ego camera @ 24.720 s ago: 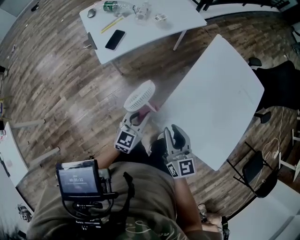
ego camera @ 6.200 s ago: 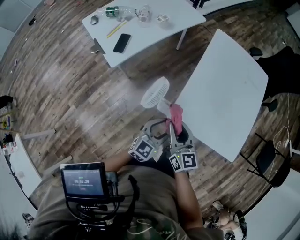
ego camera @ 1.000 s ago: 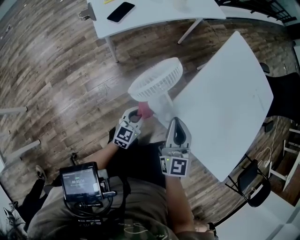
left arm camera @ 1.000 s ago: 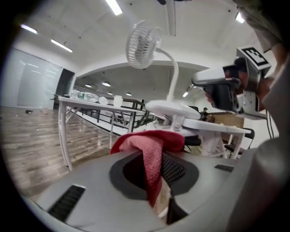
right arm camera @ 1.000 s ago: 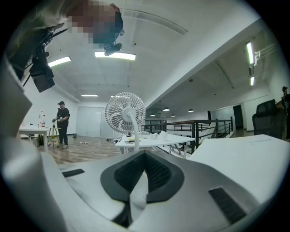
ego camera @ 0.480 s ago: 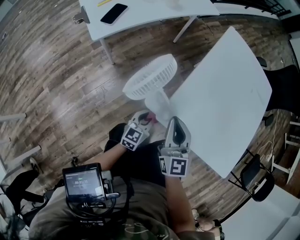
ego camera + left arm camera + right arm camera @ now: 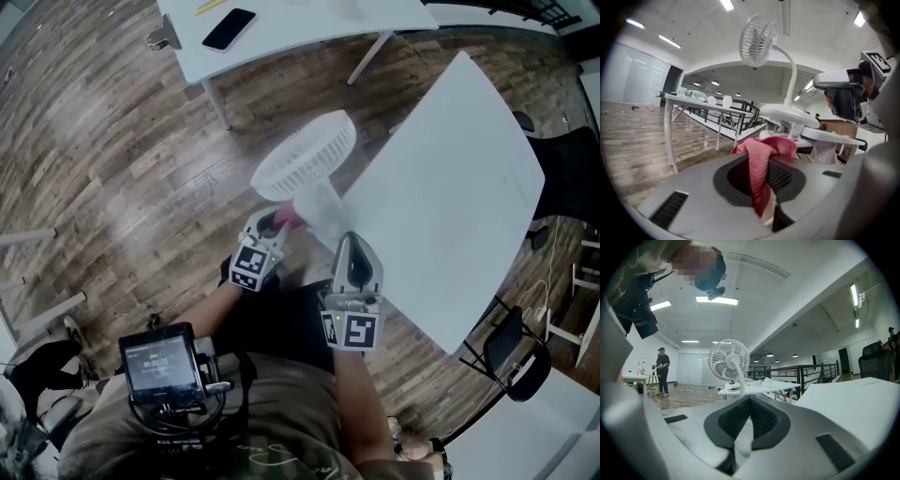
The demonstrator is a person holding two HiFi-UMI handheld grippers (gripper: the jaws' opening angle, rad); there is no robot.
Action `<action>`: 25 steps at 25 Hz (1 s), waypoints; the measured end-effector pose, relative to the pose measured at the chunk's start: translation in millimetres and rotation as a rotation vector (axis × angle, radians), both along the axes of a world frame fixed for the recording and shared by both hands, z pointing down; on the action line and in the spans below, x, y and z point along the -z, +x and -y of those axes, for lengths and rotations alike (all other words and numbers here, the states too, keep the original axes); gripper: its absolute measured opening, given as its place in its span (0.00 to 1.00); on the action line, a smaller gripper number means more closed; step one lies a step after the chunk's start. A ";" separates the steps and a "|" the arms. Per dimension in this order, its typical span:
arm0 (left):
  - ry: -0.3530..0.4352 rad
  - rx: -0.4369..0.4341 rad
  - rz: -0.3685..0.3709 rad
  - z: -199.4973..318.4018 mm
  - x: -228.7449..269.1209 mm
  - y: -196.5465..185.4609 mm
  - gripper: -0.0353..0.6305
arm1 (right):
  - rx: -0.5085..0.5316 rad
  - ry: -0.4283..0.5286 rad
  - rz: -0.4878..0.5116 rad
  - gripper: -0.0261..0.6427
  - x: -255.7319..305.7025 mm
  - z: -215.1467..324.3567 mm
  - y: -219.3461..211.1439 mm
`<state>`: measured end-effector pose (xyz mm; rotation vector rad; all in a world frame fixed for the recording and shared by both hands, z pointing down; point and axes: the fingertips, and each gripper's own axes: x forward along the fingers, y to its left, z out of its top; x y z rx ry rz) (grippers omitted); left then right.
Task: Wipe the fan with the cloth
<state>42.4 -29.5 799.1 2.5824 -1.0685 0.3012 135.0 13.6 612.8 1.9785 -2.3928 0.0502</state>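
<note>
A white desk fan (image 7: 305,155) stands at the near corner of a white table (image 7: 450,187), its round base (image 7: 319,204) on the tabletop. My left gripper (image 7: 278,222) is shut on a pink cloth (image 7: 289,219) right beside the base's left edge. In the left gripper view the cloth (image 7: 764,152) bunches out of the jaws, with the fan's base (image 7: 787,114) just beyond and its head (image 7: 758,40) high above. My right gripper (image 7: 349,246) is shut over the table's edge, close to the base, with nothing seen between its pads. The right gripper view shows the fan (image 7: 729,359) straight ahead.
A second white table (image 7: 281,33) at the back carries a black phone (image 7: 230,28). A black chair (image 7: 516,361) stands at the right of the near table. Wooden floor lies to the left. A person (image 7: 661,364) stands far off in the right gripper view.
The left gripper with the cloth shifted right, under the fan's base, half a second ago and is back at the base's left edge. The right gripper has not moved.
</note>
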 end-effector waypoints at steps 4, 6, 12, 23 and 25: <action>0.034 0.095 0.002 18.9 25.5 -38.0 0.16 | 0.016 -0.015 0.016 0.04 9.4 -2.1 -9.2; 0.048 0.105 0.021 20.7 42.1 -49.8 0.16 | 0.023 -0.020 0.029 0.04 18.4 -3.7 -10.4; 0.052 0.112 0.071 -8.3 98.7 -68.6 0.16 | 0.024 -0.027 0.086 0.04 55.4 -13.8 -5.3; 0.103 0.174 0.028 -51.5 285.3 -80.2 0.16 | 0.012 -0.069 0.154 0.04 155.4 -27.8 -8.1; 0.156 0.174 0.052 -54.0 315.5 -77.8 0.16 | 0.042 -0.067 0.135 0.04 170.0 -32.2 -16.2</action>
